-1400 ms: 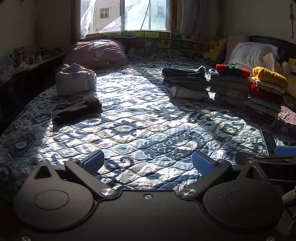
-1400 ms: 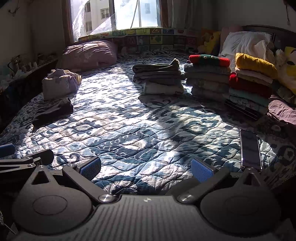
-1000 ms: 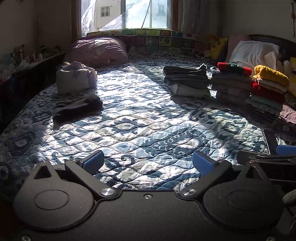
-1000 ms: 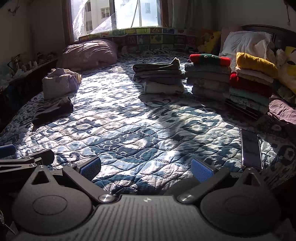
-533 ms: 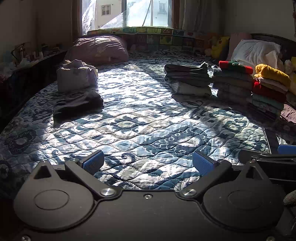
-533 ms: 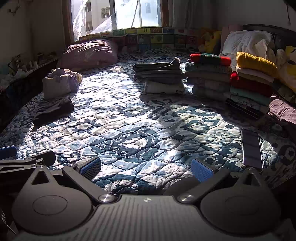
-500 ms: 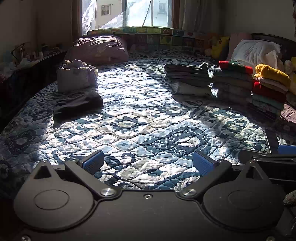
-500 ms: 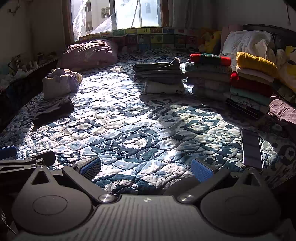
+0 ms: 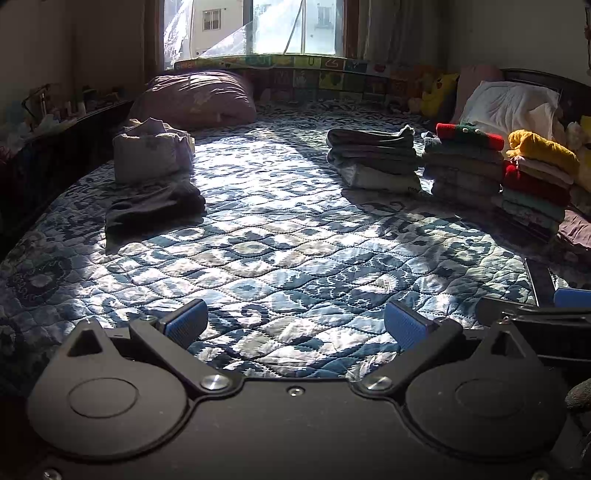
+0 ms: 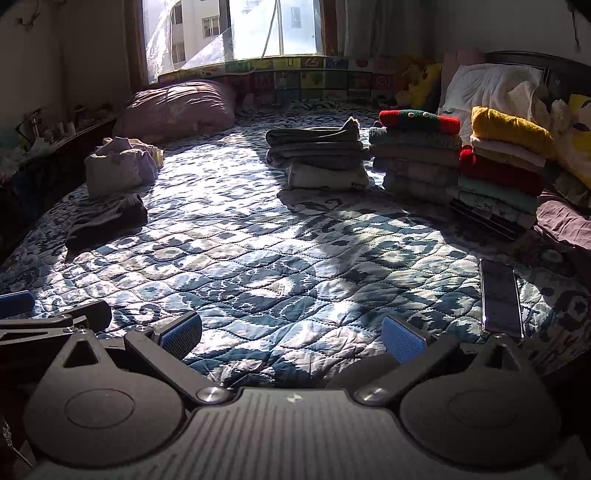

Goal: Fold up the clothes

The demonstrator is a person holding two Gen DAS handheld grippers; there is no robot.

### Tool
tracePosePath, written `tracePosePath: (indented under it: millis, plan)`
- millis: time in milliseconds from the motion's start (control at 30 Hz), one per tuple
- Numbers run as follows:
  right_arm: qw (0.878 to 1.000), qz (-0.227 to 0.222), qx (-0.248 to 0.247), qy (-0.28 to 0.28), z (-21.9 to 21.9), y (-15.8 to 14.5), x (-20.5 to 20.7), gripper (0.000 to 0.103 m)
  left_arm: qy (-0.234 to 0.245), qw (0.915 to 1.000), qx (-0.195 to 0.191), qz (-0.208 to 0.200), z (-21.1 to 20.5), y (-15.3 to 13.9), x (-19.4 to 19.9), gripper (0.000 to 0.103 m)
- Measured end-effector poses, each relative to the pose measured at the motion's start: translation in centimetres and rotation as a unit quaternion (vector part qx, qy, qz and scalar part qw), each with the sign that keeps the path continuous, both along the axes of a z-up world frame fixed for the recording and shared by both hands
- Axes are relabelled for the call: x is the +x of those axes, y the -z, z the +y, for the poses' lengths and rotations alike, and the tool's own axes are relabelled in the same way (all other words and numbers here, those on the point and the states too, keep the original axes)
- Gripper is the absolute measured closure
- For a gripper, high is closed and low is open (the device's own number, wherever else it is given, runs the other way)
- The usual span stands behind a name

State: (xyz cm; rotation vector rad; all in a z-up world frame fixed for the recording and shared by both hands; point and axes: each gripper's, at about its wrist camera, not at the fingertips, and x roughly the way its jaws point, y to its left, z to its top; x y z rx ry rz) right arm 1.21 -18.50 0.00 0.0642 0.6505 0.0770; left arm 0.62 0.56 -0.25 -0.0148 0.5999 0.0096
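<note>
Both tongs hang low over the near edge of the quilted blue-and-white bedspread [image 9: 295, 258], side by side, and neither holds anything. The left gripper [image 9: 293, 326] has its blue-padded fingers [image 9: 186, 323] spread wide, with bare quilt between them; the right gripper [image 10: 290, 338] is spread just as wide over its own patch of quilt.

The clothes lie well ahead of both. To the left, far from the left gripper, a dark garment [image 9: 153, 212] lies low and loosely folded on the quilt, and just behind it sits a pale bundled garment [image 9: 151, 155] (lumpy, not flat). Farther back rests a mauve pillow [image 9: 195, 98] under the window [image 9: 258, 26].

To the right, across the bed from both tongs, three stacks stand close together. The nearest to the middle is a short stack of grey folded clothes [image 10: 319, 158] on a white piece. Beside it is a taller grey stack topped by a red-and-green knit [image 10: 417, 120]. The right-hand stack [image 10: 506, 166] has a yellow knit on top, then pale, red and teal layers. A white pillow [image 10: 491, 86] leans behind them.

A dark phone [image 10: 500, 297] lies flat on the quilt, just ahead of the right gripper's right finger.
</note>
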Motion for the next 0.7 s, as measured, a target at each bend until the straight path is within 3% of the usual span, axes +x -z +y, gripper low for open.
tracePosePath:
  millis: [700]
  plan:
    - [1.0, -0.001, 0.001, -0.003, 0.37, -0.13, 0.56, 0.0, -0.008, 1.0, -0.001, 0.002, 0.35, 0.08, 0.17, 0.001]
